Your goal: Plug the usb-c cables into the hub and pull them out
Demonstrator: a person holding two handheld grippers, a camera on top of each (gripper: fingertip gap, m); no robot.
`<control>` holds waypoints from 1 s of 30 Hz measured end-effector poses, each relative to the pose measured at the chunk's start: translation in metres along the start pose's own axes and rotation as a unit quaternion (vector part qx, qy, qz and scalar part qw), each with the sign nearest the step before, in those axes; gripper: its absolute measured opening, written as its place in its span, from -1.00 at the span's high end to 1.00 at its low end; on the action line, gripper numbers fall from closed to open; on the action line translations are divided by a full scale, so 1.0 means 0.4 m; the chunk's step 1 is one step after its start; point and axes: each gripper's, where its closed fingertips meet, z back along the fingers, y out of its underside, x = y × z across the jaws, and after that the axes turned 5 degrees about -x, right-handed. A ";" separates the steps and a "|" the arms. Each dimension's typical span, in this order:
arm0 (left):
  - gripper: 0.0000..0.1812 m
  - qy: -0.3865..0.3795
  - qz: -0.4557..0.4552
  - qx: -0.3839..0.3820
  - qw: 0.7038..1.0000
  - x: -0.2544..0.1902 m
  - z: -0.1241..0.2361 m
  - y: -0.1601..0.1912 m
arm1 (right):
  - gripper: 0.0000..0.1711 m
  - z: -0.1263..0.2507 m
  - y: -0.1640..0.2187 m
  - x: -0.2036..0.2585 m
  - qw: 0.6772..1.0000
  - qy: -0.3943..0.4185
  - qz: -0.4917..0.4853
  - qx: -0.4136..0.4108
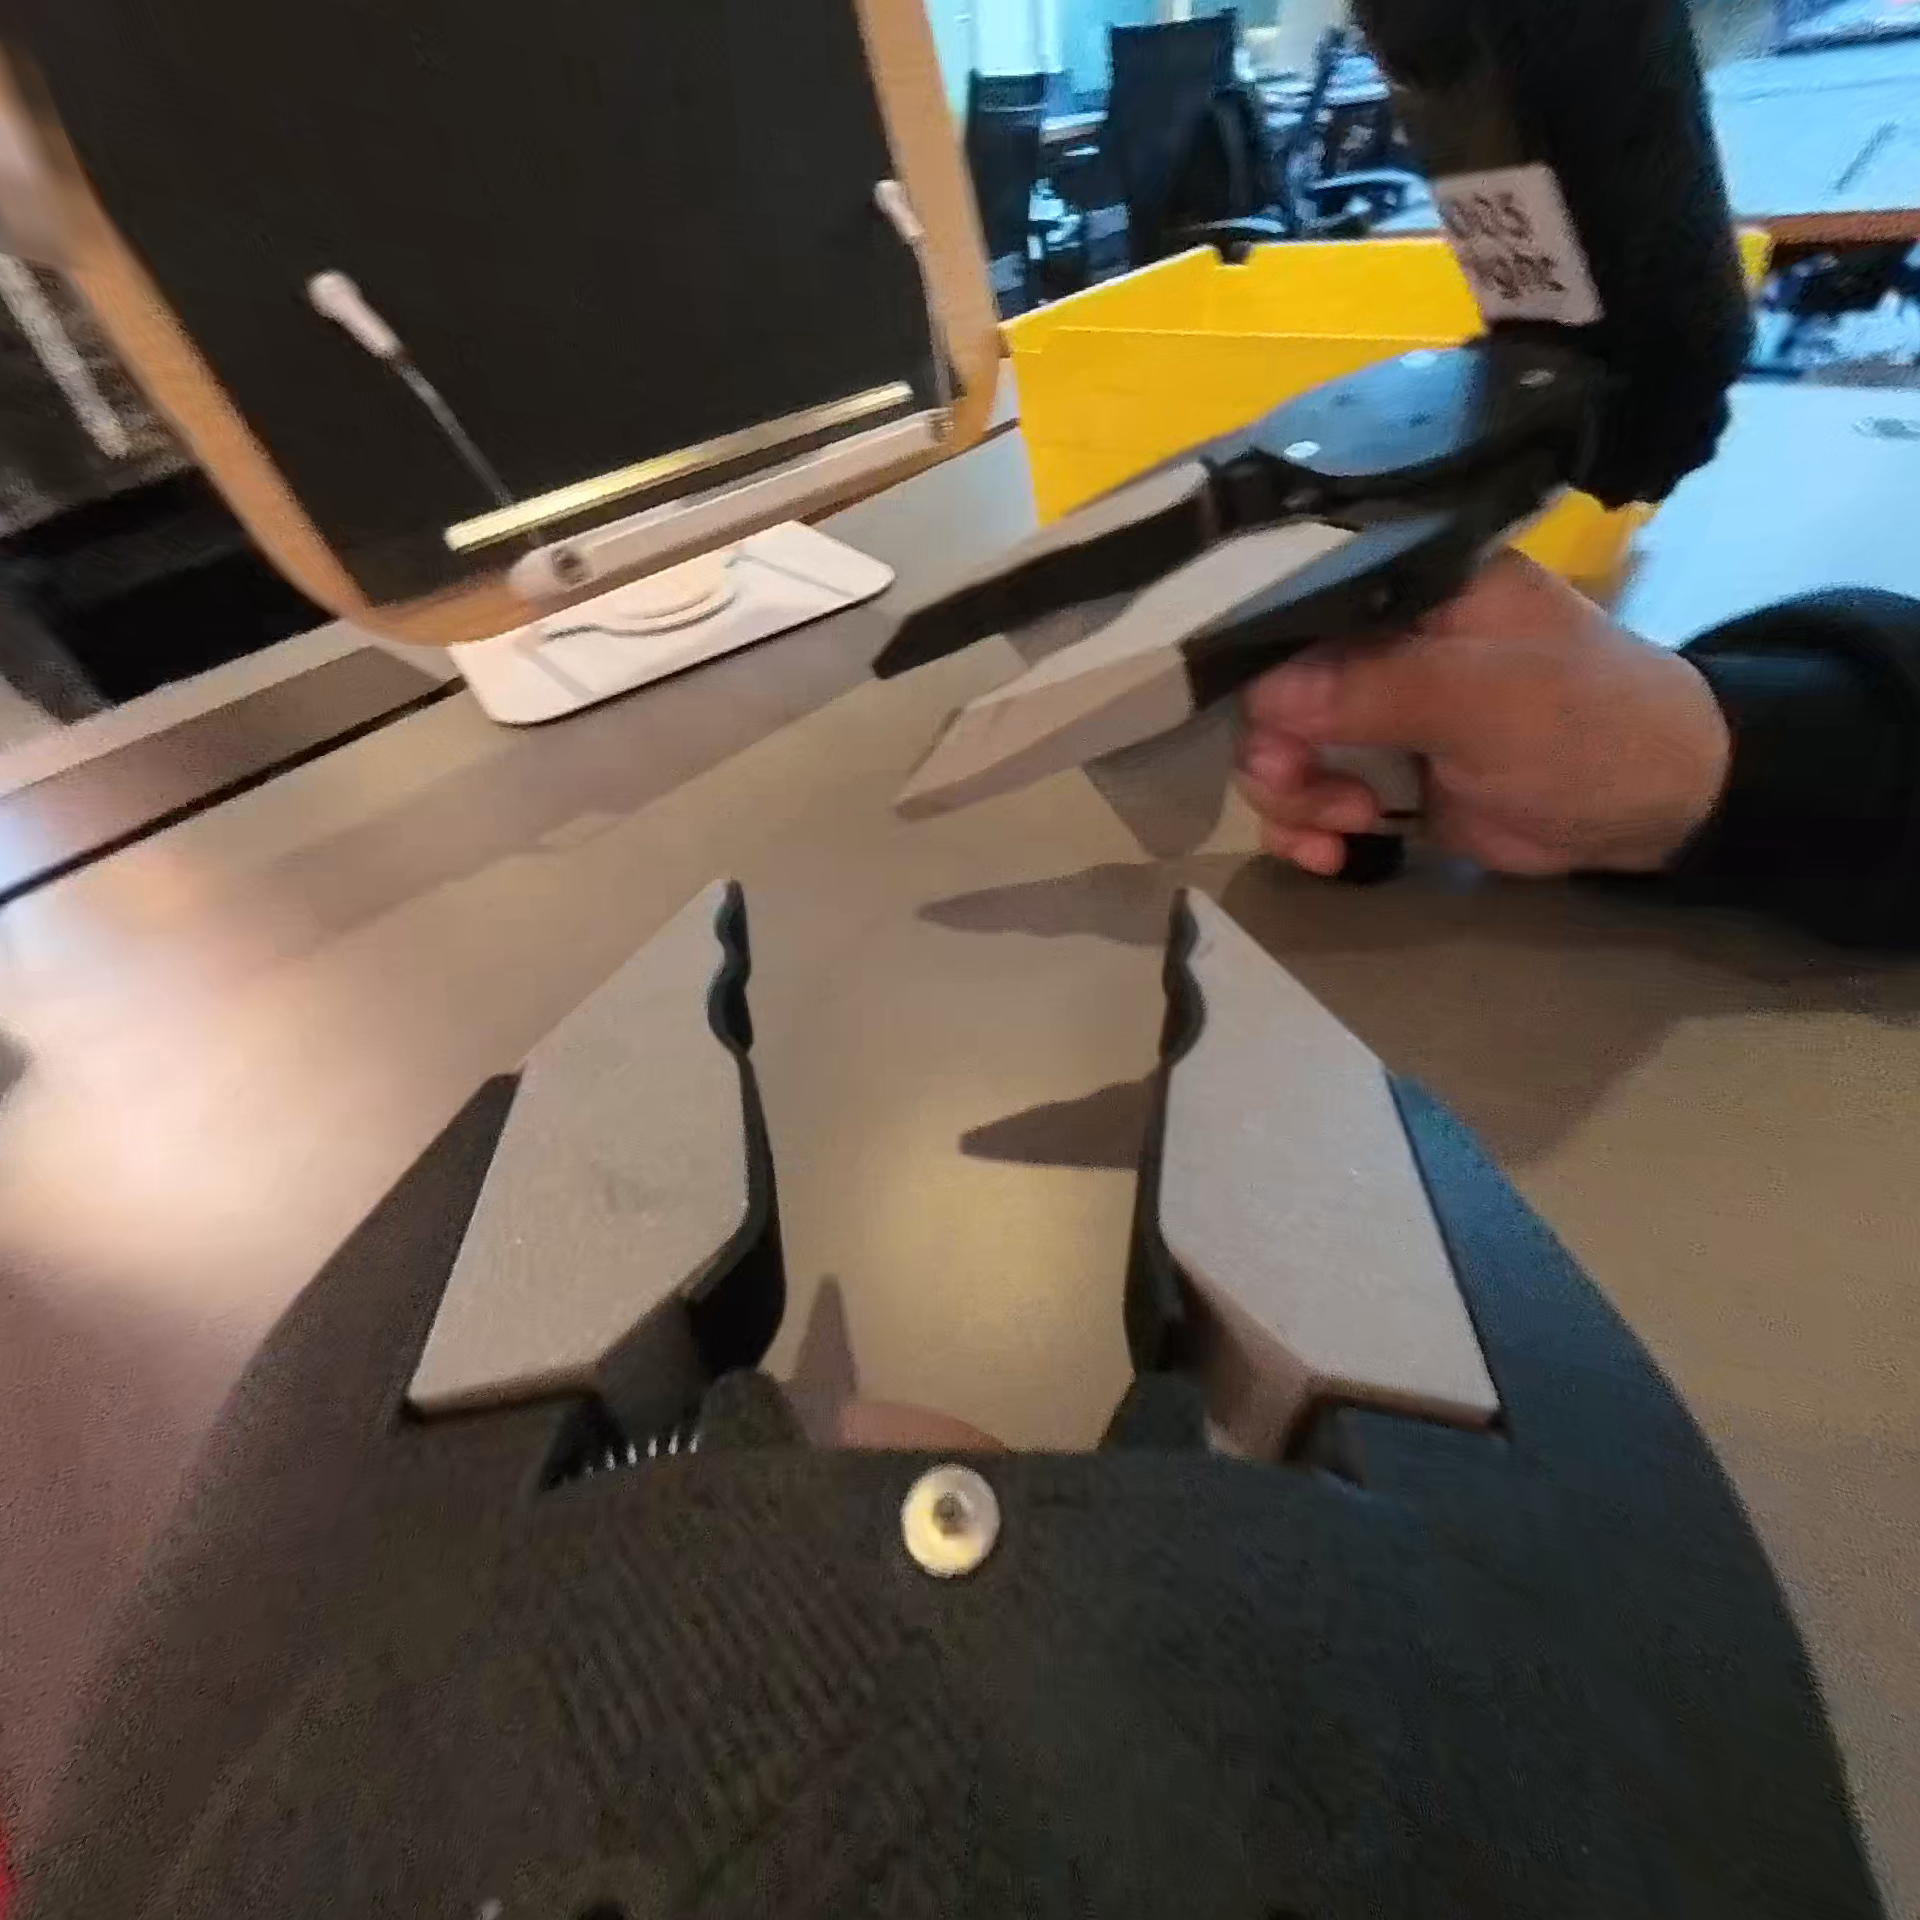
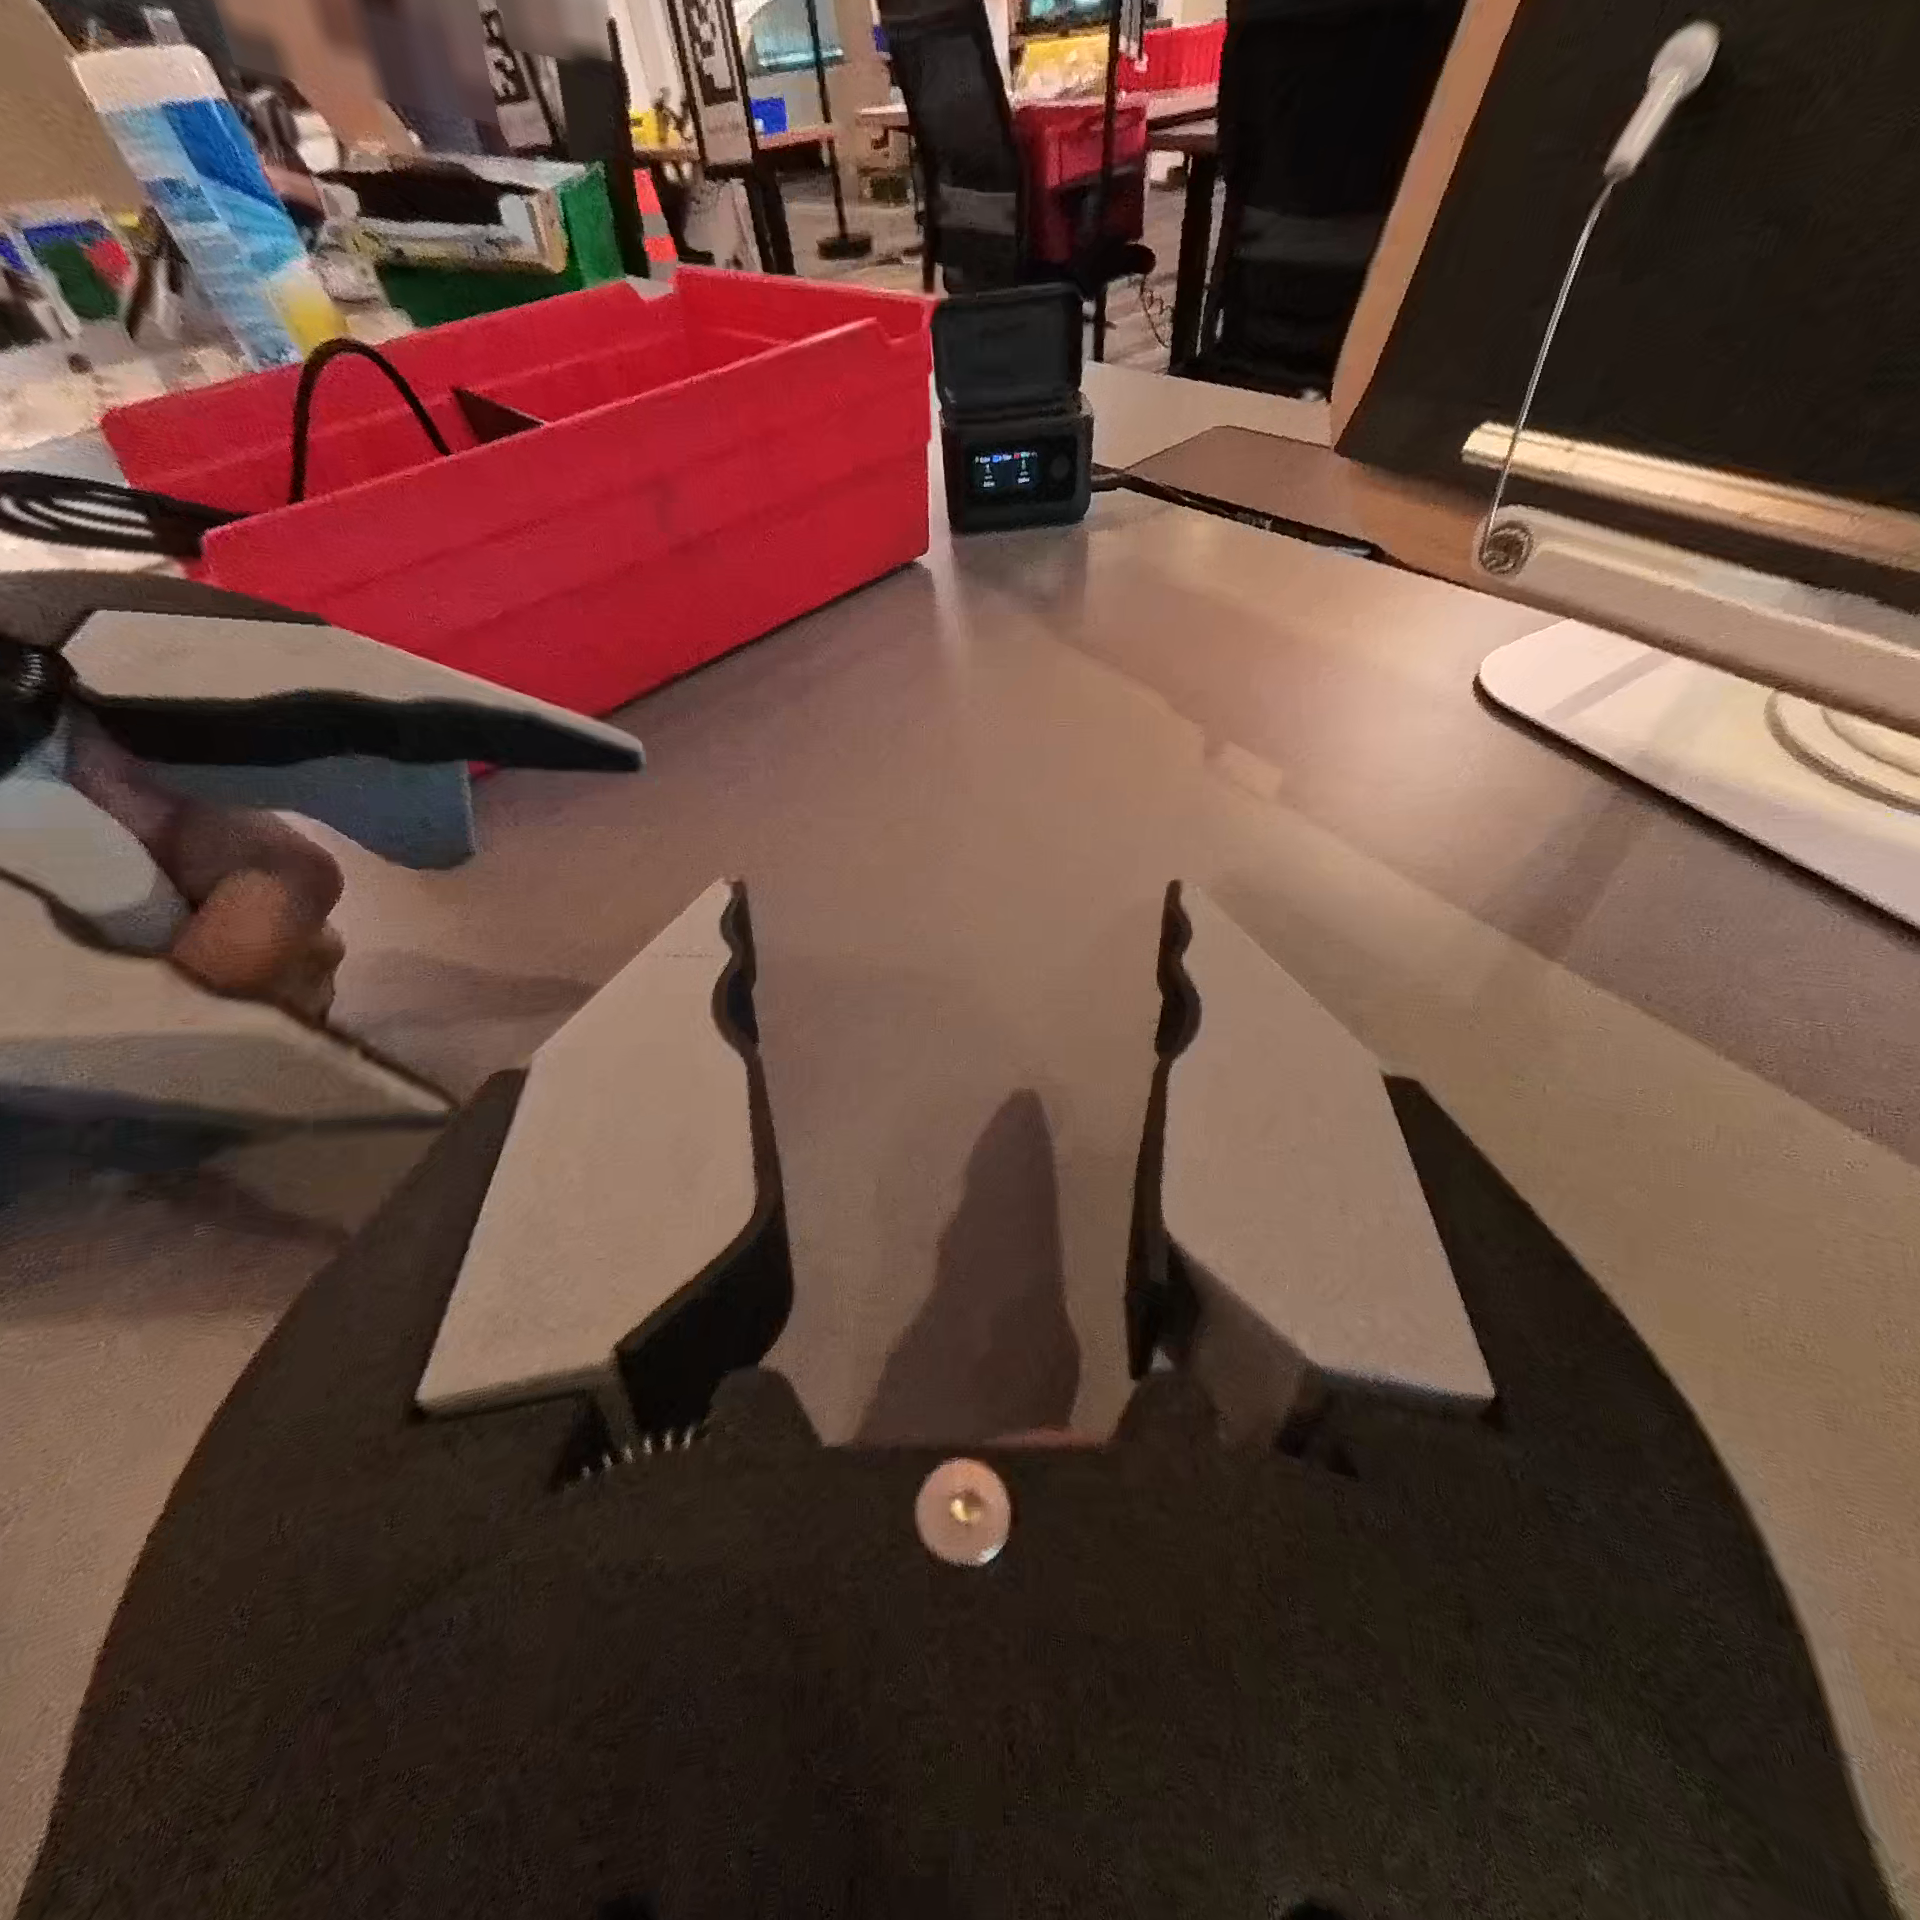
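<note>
While both hover over the glossy table (image 2: 1039, 748), left gripper (image 1: 956, 914) and right gripper (image 2: 956, 914) spread apart, empty, matte grey wedge fingers (image 2: 613, 1164), boxy red plastic bin (image 2: 582, 540).

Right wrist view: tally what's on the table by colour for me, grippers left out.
Red: 1, the divided bin
Black: 2, the small device with a lit screen and the cable looping out of the bin
White: 1, the stand base at right
Total: 4
</note>
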 end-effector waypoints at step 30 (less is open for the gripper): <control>0.70 -0.379 0.211 0.580 0.689 0.949 0.348 0.333 | 0.23 0.037 -0.033 0.140 0.996 -0.085 0.024 -0.013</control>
